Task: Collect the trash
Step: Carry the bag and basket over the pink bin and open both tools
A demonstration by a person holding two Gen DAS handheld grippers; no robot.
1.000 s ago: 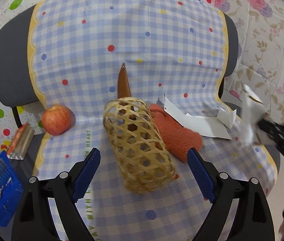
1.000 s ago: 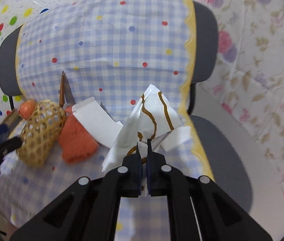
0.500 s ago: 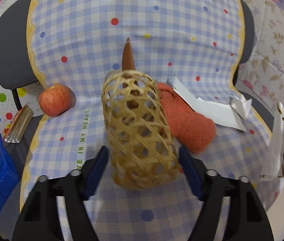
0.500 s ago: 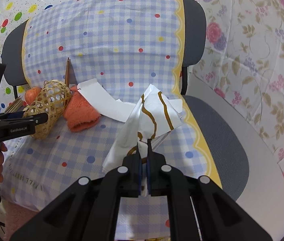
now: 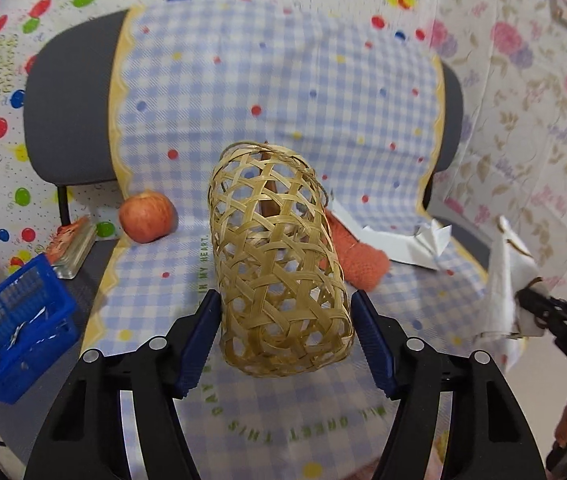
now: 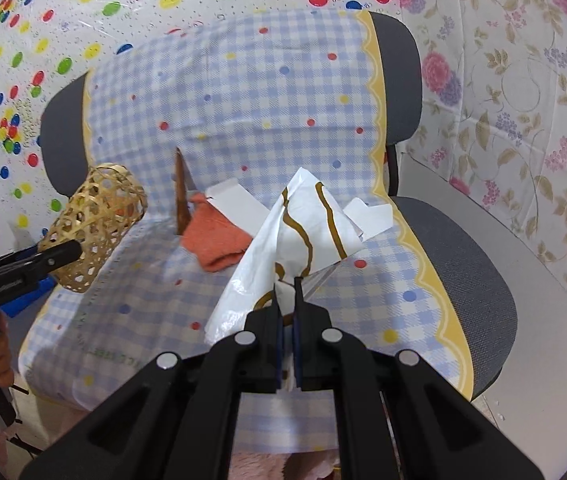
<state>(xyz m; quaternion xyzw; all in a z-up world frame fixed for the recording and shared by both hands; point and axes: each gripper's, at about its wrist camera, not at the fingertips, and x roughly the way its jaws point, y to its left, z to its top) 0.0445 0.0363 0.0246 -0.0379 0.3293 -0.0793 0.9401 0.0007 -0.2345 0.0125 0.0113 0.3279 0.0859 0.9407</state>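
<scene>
1. Two tools are at work over a grey office chair (image 6: 463, 264) draped in a blue-and-white checked cloth with coloured dots (image 5: 283, 92).
2. Left tool (image 5: 285, 336): its blue pads press both sides of a woven bamboo basket (image 5: 279, 264), with the jaws closing on it; the basket is off the chair seat.
3. Right tool (image 6: 288, 312): pinched tight on a crumpled white plastic bag with brown lines (image 6: 303, 232), above the front of the chair seat.
4. On the chair seat, toward the backrest, lie an orange knitted cloth (image 6: 215, 240), white paper scraps (image 6: 235, 200) and a brown pointed stick (image 6: 180, 192).
5. Red apple (image 5: 145, 218): at the chair seat's left edge.
6. Blue plastic crate (image 5: 15, 332): left of the chair, lower down.
</scene>
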